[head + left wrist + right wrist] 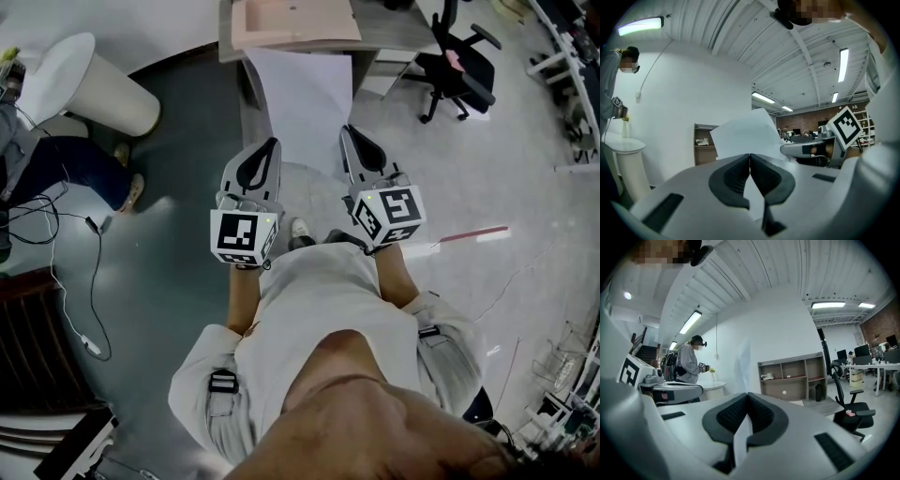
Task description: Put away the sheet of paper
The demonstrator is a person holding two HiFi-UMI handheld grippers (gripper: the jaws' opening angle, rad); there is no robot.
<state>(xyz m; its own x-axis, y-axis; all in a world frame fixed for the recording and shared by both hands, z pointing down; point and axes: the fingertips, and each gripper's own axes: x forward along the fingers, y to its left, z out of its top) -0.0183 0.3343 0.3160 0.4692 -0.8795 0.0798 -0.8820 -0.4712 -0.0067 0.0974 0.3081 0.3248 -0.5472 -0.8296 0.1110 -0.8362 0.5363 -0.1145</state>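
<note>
Left gripper (273,143) and right gripper (348,131) are both pinched shut on the near edge of the sheet of paper (305,94), held out ahead toward the desk (380,39). Risk: thin edge grip only — hands drifting apart could tear it, or it slips out.

The thin sheet of paper (305,98) is plain white. The plastic left tongs (275,142) and right tongs (345,129) are pale grey with black ribbed pads. Each marker cube (244,234) shows black squares on white. The wooden desk (291,23) is pale pinkish beige. The swivel office chair (459,70) is black. The floor (178,281) is dark grey-green on the left and light speckled grey on the right, crossed by a red strip (473,233).
</note>
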